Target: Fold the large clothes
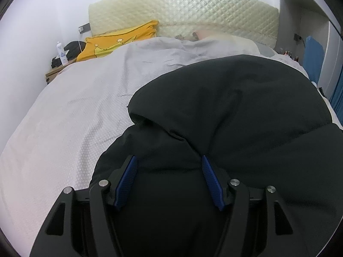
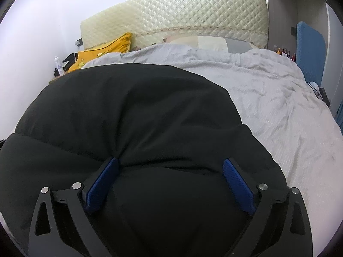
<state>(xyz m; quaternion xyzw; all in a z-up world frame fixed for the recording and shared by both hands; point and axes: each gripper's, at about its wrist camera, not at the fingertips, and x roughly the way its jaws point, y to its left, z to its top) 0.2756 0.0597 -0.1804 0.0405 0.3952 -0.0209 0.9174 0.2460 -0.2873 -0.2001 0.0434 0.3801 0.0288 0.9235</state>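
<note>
The black jacket (image 1: 225,111) lies bunched on the grey bed cover (image 1: 70,111), near edge of the bed, puffy and folded over on itself. The left gripper (image 1: 168,160) has its jaws spread with padding bulging between them; the right gripper (image 2: 171,163) is the same, wider still. Neither pinches cloth, as far as I can judge.

Risk: the thick, slick fill may squeeze out as the jaws close, so only the top layer is caught and the fold slumps. Uneven lifting could twist the jacket or drag the cover.

The left view alone shows an open fold or hood mouth (image 1: 148,120) on the jacket's left. The right view alone shows the rumpled cover to the right and the pillows (image 2: 214,42) at the far end clearly.
</note>
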